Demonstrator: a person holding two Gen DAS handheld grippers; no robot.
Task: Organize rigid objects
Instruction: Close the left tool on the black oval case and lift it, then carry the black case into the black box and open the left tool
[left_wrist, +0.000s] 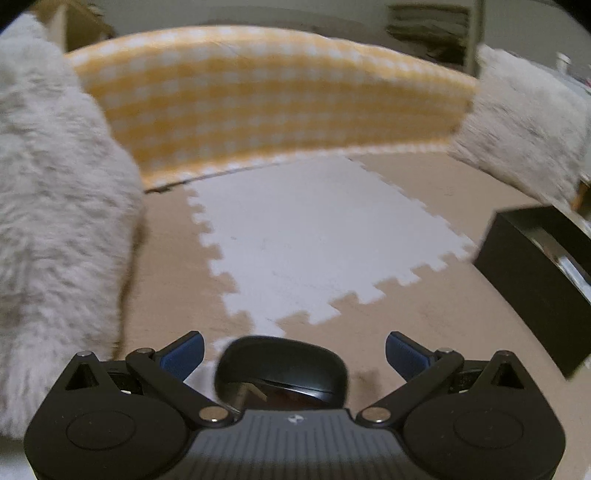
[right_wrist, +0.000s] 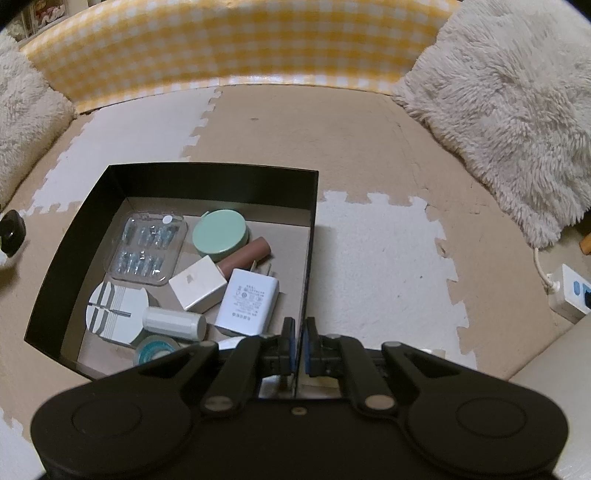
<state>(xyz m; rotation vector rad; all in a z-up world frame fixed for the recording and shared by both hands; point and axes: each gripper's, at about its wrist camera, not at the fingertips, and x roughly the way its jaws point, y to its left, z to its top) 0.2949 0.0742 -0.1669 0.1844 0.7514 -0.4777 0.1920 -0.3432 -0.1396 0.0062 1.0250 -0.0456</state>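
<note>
Black rounded case (left_wrist: 282, 369), half hidden beneath left hand-held gripper (left_wrist: 294, 356).

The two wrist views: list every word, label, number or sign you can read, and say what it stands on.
None can be read.
white charger in the black box: grey printed lines and small marks, too small to read.
left gripper body: a small pale emblem, no letters legible.
white power strip: blue patches, no text visible.
</note>
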